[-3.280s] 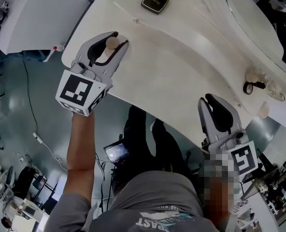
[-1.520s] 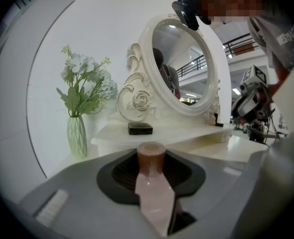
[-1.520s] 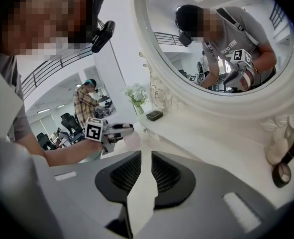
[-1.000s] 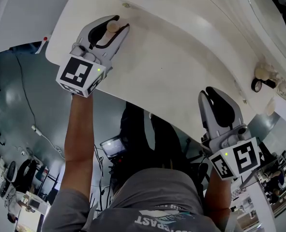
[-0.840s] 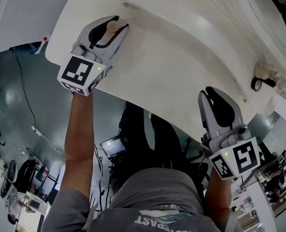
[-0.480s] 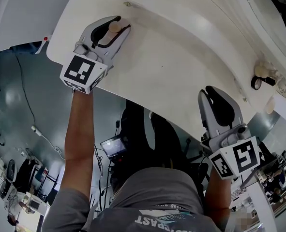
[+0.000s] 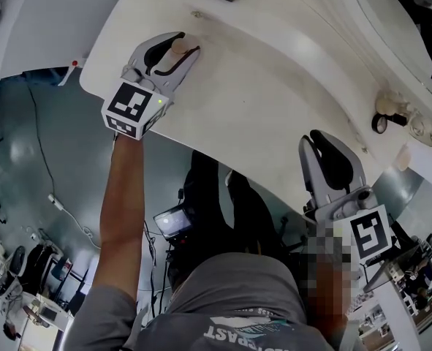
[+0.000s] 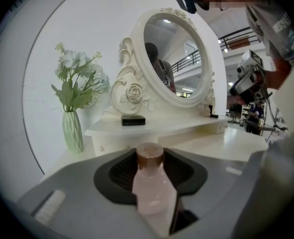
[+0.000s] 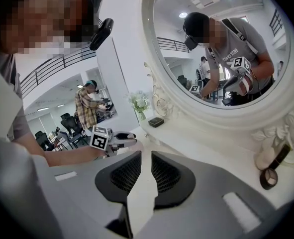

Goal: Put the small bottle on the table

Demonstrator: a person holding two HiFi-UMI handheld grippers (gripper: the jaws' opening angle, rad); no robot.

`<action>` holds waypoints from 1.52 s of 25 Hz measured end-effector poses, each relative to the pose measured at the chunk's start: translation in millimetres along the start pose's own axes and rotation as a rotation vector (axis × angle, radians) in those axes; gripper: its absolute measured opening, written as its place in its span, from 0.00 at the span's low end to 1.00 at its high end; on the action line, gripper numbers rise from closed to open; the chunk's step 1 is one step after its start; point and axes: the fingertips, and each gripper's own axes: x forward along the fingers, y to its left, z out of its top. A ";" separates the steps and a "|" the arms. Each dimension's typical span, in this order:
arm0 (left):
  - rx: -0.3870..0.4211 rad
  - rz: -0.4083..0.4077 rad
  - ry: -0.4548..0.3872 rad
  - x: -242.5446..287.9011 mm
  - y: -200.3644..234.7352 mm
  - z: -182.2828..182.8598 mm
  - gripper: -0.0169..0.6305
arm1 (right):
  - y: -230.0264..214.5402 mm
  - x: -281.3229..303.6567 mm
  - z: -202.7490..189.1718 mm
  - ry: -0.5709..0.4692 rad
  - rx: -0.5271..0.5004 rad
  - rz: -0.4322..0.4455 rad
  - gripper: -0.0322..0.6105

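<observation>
A small pale pink bottle (image 7: 177,47) with a brown cap stands upright on the white dressing table (image 7: 274,101), near its left end. My left gripper (image 7: 183,44) reaches around it, and its jaws are opening. In the left gripper view the bottle (image 8: 151,188) sits between the dark pads, with a thin dark gap on its right side. My right gripper (image 7: 315,148) hovers over the table's near edge, far to the right. Its jaws are together with nothing in them, and the right gripper view (image 9: 147,156) shows only bare tabletop in the slit.
A raised shelf behind the bottle carries a black compact case (image 8: 133,120), a green vase of flowers (image 8: 73,131) and an oval mirror (image 8: 174,59). A small dark ring and pale jars (image 7: 385,117) sit at the right. The table's near-left edge (image 7: 99,86) is close to my left gripper.
My left gripper and the bottle have shifted slightly right and down in the head view, and its jaws look a little wider. The right gripper has stayed put.
</observation>
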 end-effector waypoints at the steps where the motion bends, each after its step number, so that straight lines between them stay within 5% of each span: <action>1: 0.008 0.003 0.013 -1.4 -1.1 0.0 0.27 | 0.2 -2.6 1.8 -0.006 -0.003 0.000 0.15; 9: 0.036 0.038 0.022 -20.3 -4.9 22.8 0.30 | 5.3 -26.4 17.4 -0.048 -0.029 0.005 0.15; 17: 0.088 0.093 -0.048 -64.4 -20.7 82.4 0.29 | 18.4 -57.3 45.1 -0.112 -0.068 0.021 0.15; 28: 0.171 0.148 -0.138 -154.1 -91.7 176.1 0.04 | 44.0 -119.2 79.3 -0.188 -0.146 0.059 0.05; 38: 0.254 0.210 -0.163 -234.8 -156.3 237.0 0.03 | 61.7 -177.5 98.7 -0.255 -0.202 0.076 0.05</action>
